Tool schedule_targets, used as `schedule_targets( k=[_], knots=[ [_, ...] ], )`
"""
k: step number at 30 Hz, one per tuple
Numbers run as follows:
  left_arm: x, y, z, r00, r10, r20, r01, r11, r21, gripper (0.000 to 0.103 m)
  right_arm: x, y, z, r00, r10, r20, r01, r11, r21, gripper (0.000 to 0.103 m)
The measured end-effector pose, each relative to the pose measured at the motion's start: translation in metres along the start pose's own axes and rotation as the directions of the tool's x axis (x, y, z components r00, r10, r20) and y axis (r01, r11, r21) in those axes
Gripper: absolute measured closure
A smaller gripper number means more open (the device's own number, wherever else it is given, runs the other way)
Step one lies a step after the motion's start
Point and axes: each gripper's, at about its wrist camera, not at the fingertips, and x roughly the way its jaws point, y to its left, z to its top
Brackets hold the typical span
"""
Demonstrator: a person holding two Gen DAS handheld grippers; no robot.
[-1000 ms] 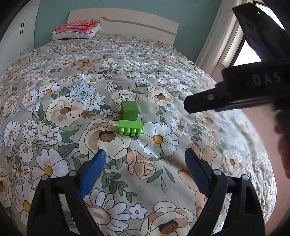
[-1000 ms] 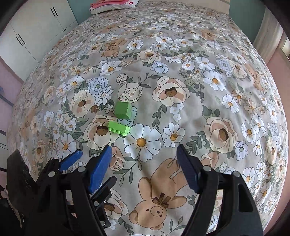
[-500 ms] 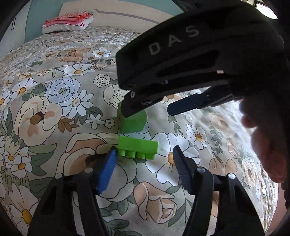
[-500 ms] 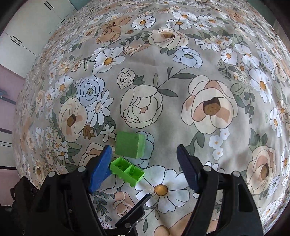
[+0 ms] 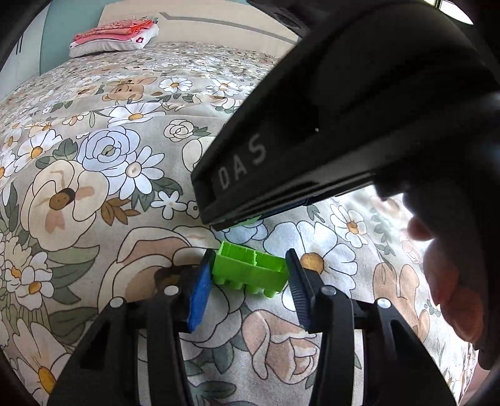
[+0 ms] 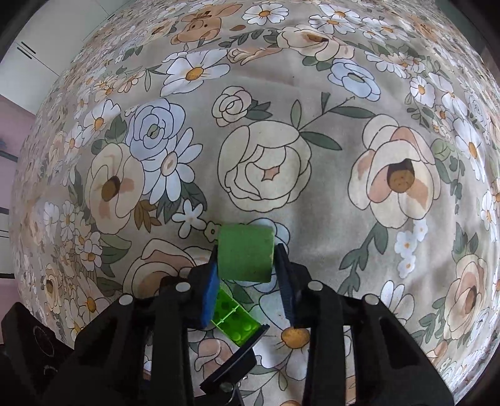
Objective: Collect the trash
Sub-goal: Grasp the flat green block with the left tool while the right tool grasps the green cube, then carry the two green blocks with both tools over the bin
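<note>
- Left wrist view: my left gripper (image 5: 248, 274) has the bright green studded brick (image 5: 248, 271) between its pads, low in the middle of the picture, and the jaws are closing on it; both pads look to be touching the brick's short ends.
- That brick lies on the floral bedspread (image 5: 93, 193), open hollow side facing up and away, studs towards me.
- From about 1 o'clock the black body of my right gripper (image 5: 312, 140), lettered "DAS", crosses above the brick, with my right hand (image 5: 450, 281) at 3 o'clock.
- A folded pink and white pile (image 5: 115, 37) sits far off at 11 o'clock by the headboard (image 5: 218, 25).
- Right wrist view: my right gripper (image 6: 247, 268) is clamped on the darker green block (image 6: 245, 253), pads pressed to its two sides, just below the picture's centre.
- The studded brick (image 6: 234, 321) shows at 6 o'clock from the block, just beside it; I cannot tell whether they touch.
- A tip of my left gripper (image 6: 232, 365) reaches the brick from below.
</note>
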Motion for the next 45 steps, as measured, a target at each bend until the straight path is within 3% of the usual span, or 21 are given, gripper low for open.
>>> schedule_targets(
  k=[15,27,37,45],
  knots=[
    [-0.039,-0.009,-0.017,0.999,0.038,0.030,-0.039,0.998,0.039,0.056,-0.029,-0.008,-0.020,0.997,0.022,0.073,-0.023,1.000,0.020,0.072],
    [-0.141,-0.016,-0.006,0.990,0.099,0.099,-0.099,0.995,0.004,0.056,-0.136,0.006,-0.068,0.980,-0.048,0.193,0.041,0.998,0.039,0.072],
    [-0.272,-0.048,-0.001,0.961,0.148,0.236,-0.158,0.987,0.025,0.056,-0.271,0.038,-0.147,0.926,-0.136,0.353,0.127,0.991,0.049,0.072],
    [-0.376,-0.082,-0.016,0.922,0.172,0.346,-0.195,0.980,0.031,0.056,-0.362,0.076,-0.232,0.867,-0.180,0.465,0.183,0.982,0.038,0.072]
  ],
)
